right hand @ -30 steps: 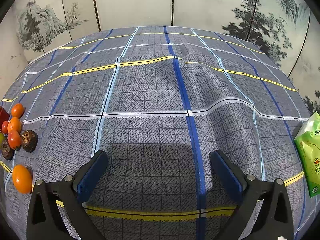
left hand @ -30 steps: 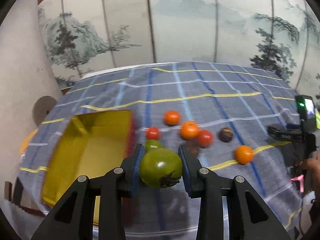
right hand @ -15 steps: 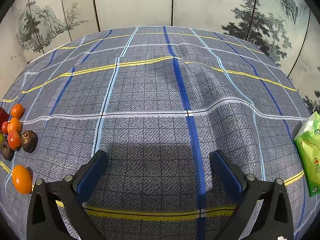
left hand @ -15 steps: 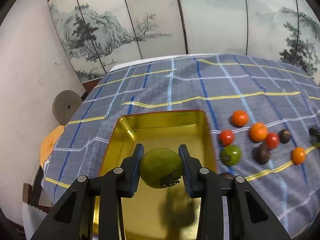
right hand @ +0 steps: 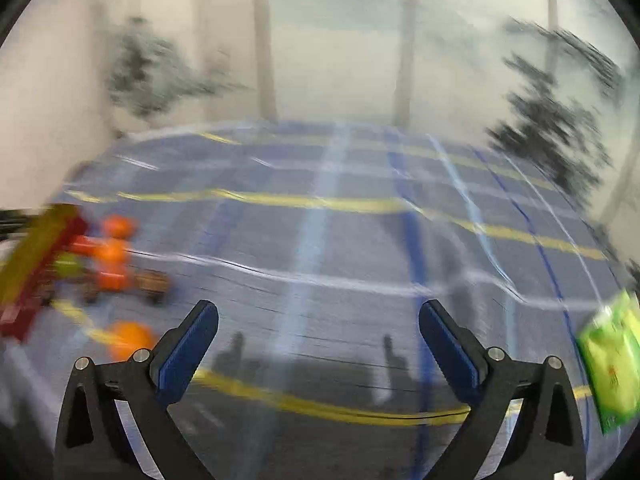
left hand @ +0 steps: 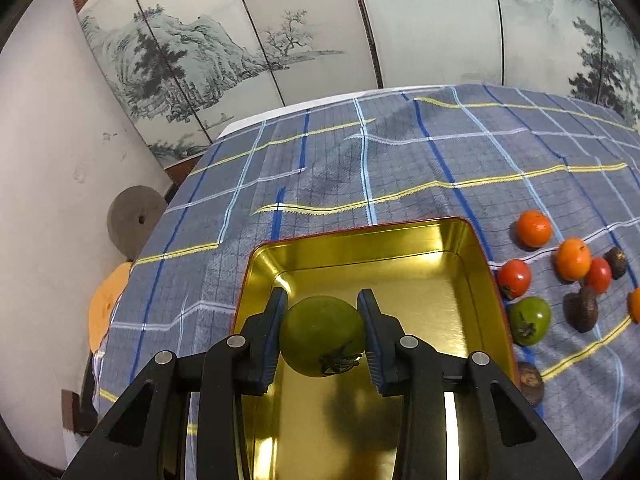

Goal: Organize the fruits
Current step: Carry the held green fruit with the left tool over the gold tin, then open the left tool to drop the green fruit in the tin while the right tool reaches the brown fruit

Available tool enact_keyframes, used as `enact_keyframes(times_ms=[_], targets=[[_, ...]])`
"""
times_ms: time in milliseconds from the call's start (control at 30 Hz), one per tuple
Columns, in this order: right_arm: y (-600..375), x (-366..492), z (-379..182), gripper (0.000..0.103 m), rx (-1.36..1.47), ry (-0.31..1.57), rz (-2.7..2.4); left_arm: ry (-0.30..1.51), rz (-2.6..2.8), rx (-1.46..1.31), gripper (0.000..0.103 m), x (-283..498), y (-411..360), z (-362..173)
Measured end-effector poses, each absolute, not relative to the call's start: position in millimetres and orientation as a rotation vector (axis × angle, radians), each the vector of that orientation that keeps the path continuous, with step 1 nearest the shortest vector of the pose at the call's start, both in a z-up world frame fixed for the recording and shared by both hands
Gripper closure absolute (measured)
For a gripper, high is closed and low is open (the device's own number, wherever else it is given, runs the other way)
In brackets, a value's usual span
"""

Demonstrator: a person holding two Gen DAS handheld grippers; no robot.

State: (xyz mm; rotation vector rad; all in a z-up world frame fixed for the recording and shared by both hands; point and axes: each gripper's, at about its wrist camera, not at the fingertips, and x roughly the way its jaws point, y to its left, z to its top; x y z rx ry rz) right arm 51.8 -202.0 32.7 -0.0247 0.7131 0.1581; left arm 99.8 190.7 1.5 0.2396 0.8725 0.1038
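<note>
My left gripper (left hand: 322, 334) is shut on a green tomato (left hand: 322, 336) and holds it over the inside of the gold tin tray (left hand: 416, 264) with a red rim. To the right of the tray on the checked cloth lie several loose fruits: a second green tomato (left hand: 529, 320), a red tomato (left hand: 514, 278), orange fruits (left hand: 533, 228) and dark brown ones (left hand: 582, 309). In the blurred right wrist view my right gripper (right hand: 318, 320) stands open and empty above bare cloth, with the tray (right hand: 36, 256) and fruit cluster (right hand: 114, 256) at its far left.
A green packet (right hand: 612, 364) lies at the cloth's right edge. A painted folding screen (left hand: 360, 32) stands behind the table. Left of the table are a grey disc (left hand: 134, 220) and an orange stool (left hand: 105, 308). A brown fruit (left hand: 529, 383) lies by the tray's right rim.
My left gripper carried the green tomato leftward from the fruit cluster to over the tray. My right gripper, still before, has lifted and swung left, blurring its view.
</note>
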Motion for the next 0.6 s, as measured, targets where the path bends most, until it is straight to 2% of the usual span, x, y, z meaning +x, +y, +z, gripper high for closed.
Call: enact_keyframes(times_ms=[133,233,600], targets=[[-159,22,57,0.002,-0.060,0.608,0.372,0.895,0.109,0.242,0.066,115,199,-6],[-134,22,58,0.002,-0.050,0.677,0.493,0.905,0.118,0.244,0.066,125,205,-10],[-54,1,56,0.002,-0.096,0.728,0.747,0.936,0.145,0.278,0.065,152,221,-22]])
